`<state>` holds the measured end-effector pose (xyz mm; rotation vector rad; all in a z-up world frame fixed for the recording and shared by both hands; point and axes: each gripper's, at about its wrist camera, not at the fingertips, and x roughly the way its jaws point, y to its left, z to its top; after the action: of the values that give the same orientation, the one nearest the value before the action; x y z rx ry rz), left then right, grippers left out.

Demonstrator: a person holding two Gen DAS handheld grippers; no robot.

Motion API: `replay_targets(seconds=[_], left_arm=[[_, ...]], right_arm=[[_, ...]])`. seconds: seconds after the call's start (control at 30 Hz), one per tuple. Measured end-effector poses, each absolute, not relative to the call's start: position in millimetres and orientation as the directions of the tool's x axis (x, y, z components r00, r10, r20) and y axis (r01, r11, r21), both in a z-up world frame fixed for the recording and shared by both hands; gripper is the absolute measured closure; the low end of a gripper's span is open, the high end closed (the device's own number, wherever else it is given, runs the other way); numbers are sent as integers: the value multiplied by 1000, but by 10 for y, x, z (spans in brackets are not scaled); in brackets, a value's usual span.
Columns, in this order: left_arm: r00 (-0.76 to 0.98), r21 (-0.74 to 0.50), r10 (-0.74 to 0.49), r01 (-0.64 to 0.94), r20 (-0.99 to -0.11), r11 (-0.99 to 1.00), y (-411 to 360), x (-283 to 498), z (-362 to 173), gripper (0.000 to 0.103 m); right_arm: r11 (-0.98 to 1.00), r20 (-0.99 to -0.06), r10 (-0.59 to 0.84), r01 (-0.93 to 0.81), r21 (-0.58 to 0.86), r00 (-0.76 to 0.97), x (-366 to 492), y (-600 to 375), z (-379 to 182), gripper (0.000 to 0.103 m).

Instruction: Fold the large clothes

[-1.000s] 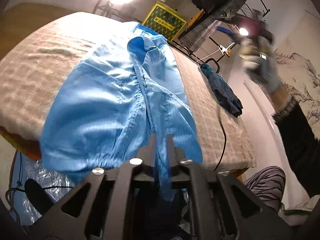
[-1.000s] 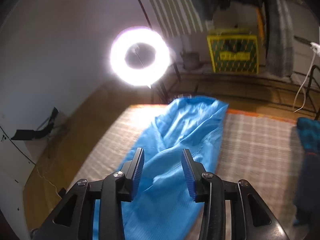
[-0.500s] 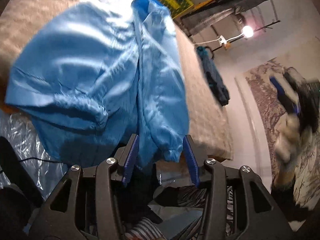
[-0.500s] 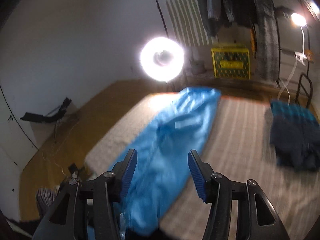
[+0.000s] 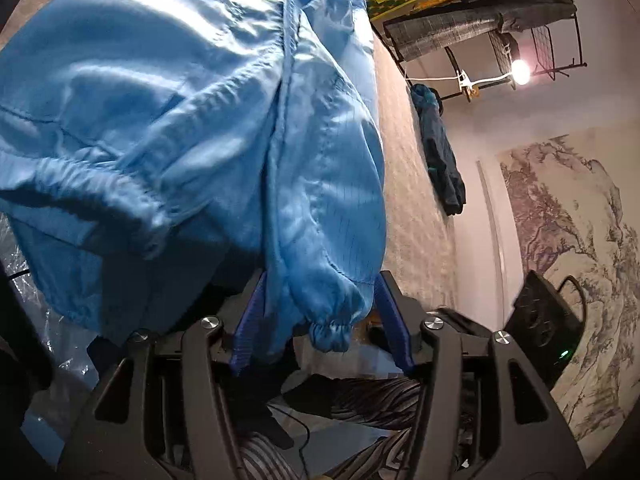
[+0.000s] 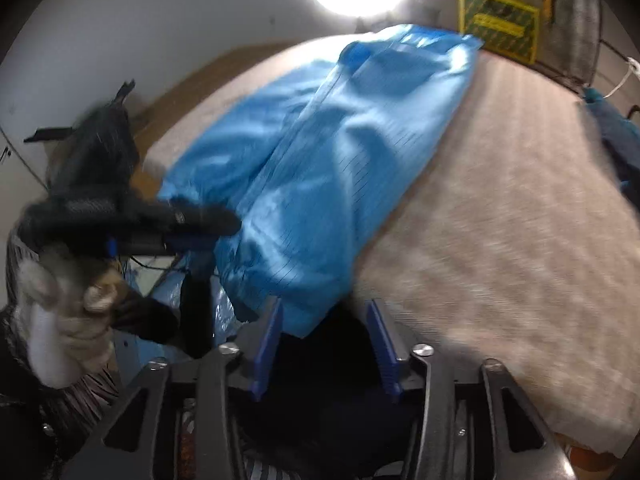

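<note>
Currently the glossy light-blue jacket (image 5: 192, 120) lies lengthwise away from both claws, its cuff between the parted left claw (image 5: 320, 316), the parted right claw (image 6: 324, 344) empty beside its hem.

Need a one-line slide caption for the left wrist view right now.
Left gripper, jaws just opened, straddles the blue garment's elastic cuff hanging off the checked table.
</note>
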<state>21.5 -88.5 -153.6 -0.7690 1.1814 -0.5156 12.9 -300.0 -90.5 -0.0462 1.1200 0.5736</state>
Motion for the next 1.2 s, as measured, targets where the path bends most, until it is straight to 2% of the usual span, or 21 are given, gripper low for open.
replay_targets(seconds=[0.13,0.17,0.2,0.23,0.33,0.4,0.47,0.5,0.63,0.77,0.83,0.93,1.03,1.07,1.13,1.2], left_arm=[[302,-756,-713,-41,-633,654,-958,256,-1582,48],[304,-745,-704,-30,-642,666,-985,257,-1581,57],[296,-716,-685,1,-666,698,-1033,257,-1567,95],[286,-698,-673,17,-682,716,-1035,239,-1556,101],[306,-709,-679,17,-667,705,-916,199,-1479,101],[333,-718,-680,16,-653,696,-780,167,-1417,101],[341,-715,-673,6,-656,699,-677,177,-1424,101],[342,-710,-666,-7,-663,704,-649,194,-1448,101],[330,-722,-672,-45,-664,691,-598,236,-1538,101],[360,-721,-675,8,-644,693,-620,177,-1350,101],[386,-655,-618,45,-685,754,-627,188,-1307,101],[363,-622,-573,-22,-734,783,-539,249,-1546,101],[346,-614,-575,-2,-741,789,-569,213,-1583,100],[343,-614,-581,14,-738,789,-584,191,-1542,97],[347,-610,-583,38,-735,792,-558,116,-1430,81],[369,-610,-581,47,-725,791,-460,21,-1285,77]], right_arm=[[834,-866,427,-482,267,260,147,-2794,-1121,73],[817,-858,456,-495,297,237,121,-2760,-1137,74],[792,-841,498,-507,341,213,95,-2753,-1133,74],[772,-827,529,-512,376,190,77,-2765,-1122,75],[752,-792,575,-515,411,207,10,-2934,-1019,74],[767,-767,591,-468,439,249,34,-3146,-958,64],[769,-729,624,-386,510,281,122,-3369,-977,48],[761,-712,643,-345,550,283,172,-3445,-1014,47],[730,-680,683,-250,636,265,335,-3495,-1207,47],[707,-667,704,-330,625,244,359,-3220,-1165,49],[710,-680,696,-358,606,230,358,-3076,-1174,49],[727,-711,673,-361,584,204,350,-2972,-1266,62],[717,-703,685,-348,603,191,356,-2944,-1275,64],[715,-702,687,-354,603,191,390,-2914,-1263,64],[711,-701,689,-361,603,185,390,-2900,-1239,61],[712,-707,686,-363,602,172,407,-2864,-1238,61]])
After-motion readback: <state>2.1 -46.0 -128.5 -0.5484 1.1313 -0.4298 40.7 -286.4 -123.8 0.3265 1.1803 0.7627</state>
